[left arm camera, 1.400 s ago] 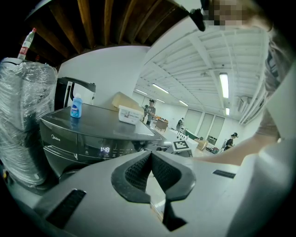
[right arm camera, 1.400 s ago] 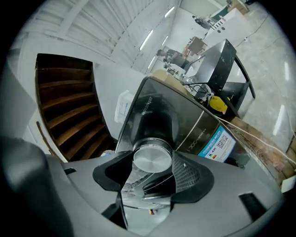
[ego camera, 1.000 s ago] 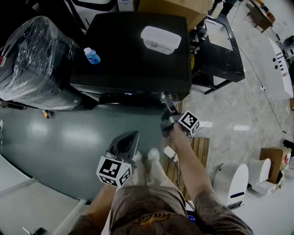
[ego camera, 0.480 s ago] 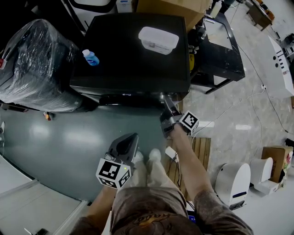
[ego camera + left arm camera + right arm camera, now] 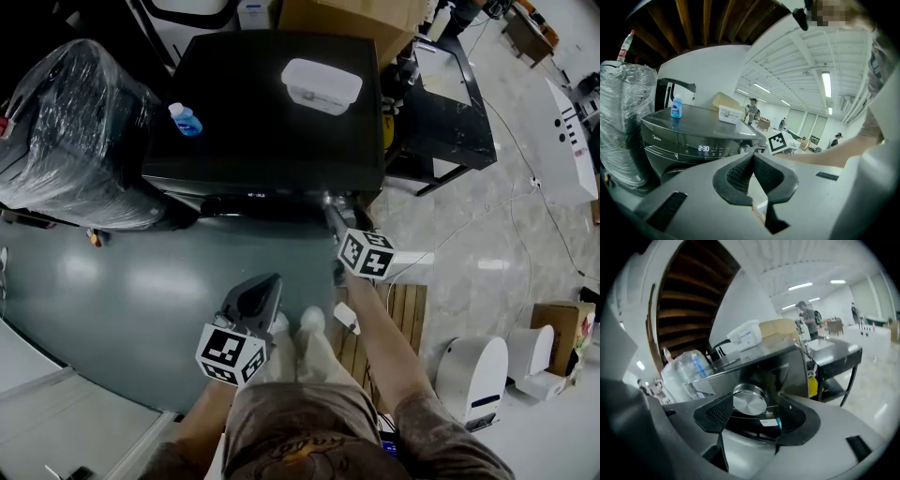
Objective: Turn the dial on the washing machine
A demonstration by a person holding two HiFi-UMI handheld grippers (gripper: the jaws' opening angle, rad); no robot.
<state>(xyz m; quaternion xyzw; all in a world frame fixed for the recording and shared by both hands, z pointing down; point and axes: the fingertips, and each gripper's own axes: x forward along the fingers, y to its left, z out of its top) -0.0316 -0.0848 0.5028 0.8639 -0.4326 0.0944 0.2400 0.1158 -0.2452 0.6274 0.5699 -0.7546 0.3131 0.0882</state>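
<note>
A black front-loading washing machine (image 5: 272,131) stands ahead of me, its display (image 5: 704,149) lit. Its round silver dial (image 5: 750,400) sits at the right end of the control panel. My right gripper (image 5: 332,204) reaches up to that panel, and in the right gripper view (image 5: 754,411) its jaws stand on either side of the dial, shut on it. The left pad (image 5: 719,411) touches the dial's edge. My left gripper (image 5: 268,284) hangs lower, near my legs and away from the machine. Its jaws (image 5: 752,161) are shut with nothing between them.
On the machine's top lie a white plastic box (image 5: 323,82) and a small blue bottle (image 5: 186,117). A plastic-wrapped bundle (image 5: 66,131) stands to the left and a black metal table (image 5: 441,103) to the right. A wooden pallet (image 5: 408,300) lies by my right foot.
My right gripper has rolled about its own axis at the dial, and its marker cube has swung left and nearer to me. The left gripper has stayed put.
</note>
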